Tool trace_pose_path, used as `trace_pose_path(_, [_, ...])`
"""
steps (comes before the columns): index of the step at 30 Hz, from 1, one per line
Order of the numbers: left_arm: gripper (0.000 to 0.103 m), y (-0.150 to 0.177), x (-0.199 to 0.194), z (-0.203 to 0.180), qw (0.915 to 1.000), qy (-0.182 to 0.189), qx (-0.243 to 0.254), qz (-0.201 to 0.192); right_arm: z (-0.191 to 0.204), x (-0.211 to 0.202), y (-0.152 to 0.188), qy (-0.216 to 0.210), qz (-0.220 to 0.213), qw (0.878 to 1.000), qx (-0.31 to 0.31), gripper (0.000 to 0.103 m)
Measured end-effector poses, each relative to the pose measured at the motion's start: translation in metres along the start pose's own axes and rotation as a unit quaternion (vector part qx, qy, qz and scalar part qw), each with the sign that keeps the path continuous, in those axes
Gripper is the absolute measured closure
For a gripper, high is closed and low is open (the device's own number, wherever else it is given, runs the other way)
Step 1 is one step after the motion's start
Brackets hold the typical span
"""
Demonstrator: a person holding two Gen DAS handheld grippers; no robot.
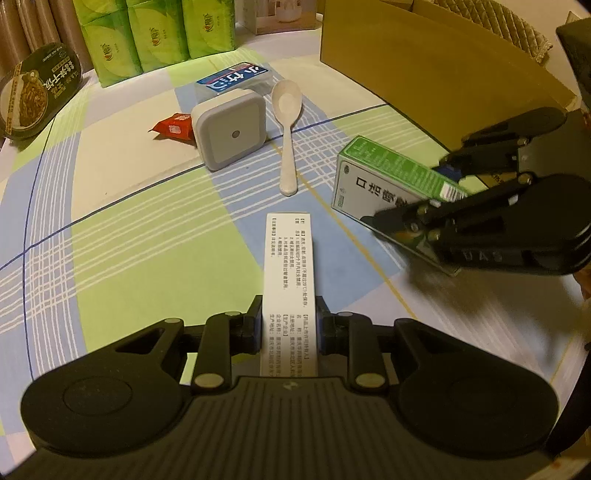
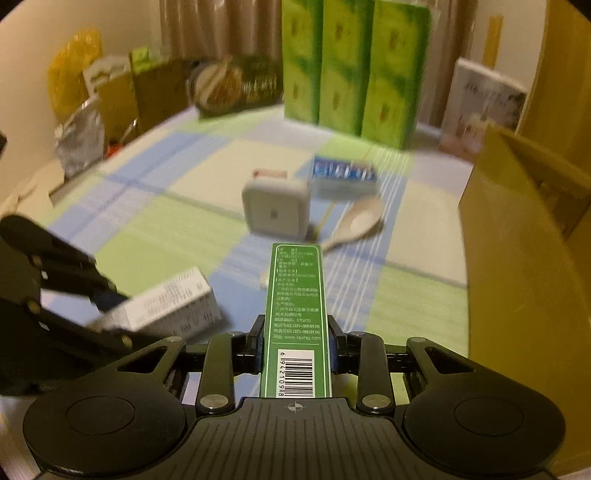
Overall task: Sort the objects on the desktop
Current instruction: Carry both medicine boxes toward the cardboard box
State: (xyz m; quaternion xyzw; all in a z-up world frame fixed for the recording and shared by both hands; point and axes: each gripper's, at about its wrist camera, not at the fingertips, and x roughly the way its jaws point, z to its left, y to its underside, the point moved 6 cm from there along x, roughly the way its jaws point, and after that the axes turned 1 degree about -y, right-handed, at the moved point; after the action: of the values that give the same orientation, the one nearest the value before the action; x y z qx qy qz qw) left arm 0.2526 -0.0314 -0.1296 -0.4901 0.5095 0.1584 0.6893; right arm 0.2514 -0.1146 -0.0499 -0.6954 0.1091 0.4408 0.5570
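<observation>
My left gripper (image 1: 290,325) is shut on a white carton with printed text (image 1: 290,266), its narrow side facing up. In the right wrist view the same white carton (image 2: 173,306) sticks out of the left gripper (image 2: 107,306) low at the left. My right gripper (image 2: 295,339) is shut on a green medicine box (image 2: 297,295) with a barcode near the jaws. The left wrist view shows that green and white box (image 1: 388,177) tilted just above the checked tablecloth (image 1: 129,221), held by the right gripper (image 1: 439,199).
On the cloth lie a grey-white square device (image 1: 231,129), a white spoon (image 1: 287,129), a blue tissue pack (image 1: 236,79) and a red sachet (image 1: 173,127). An open cardboard box (image 1: 424,62) stands at the right. Green tissue packs (image 1: 155,33) and a noodle bowl (image 1: 37,92) line the back.
</observation>
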Motion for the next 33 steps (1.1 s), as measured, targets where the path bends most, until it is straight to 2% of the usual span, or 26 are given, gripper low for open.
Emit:
trace_pose_path(6, [0.082, -0.007, -0.005, 0.001, 0.9998, -0.003, -0.009, -0.017, 0.000, -0.001, -0.003, -0.004, 0.000, 1.000, 0.002, 0.076])
trace_pose_path(21, [0.082, -0.012, -0.005, -0.001, 0.9997, -0.005, -0.012, -0.019, 0.001, -0.004, -0.001, -0.002, -0.002, 1.000, 0.000, 0.075])
trace_pose_path(28, [0.082, -0.016, -0.012, -0.002, 0.9995, -0.008, -0.014, -0.029, 0.000, -0.017, -0.010, 0.003, -0.021, 1.000, -0.005, 0.075])
trace_pose_path(33, [0.082, -0.028, -0.024, -0.006, 0.9987, -0.004, -0.014, -0.050, -0.008, -0.036, -0.025, 0.016, -0.046, 0.999, -0.009, 0.075])
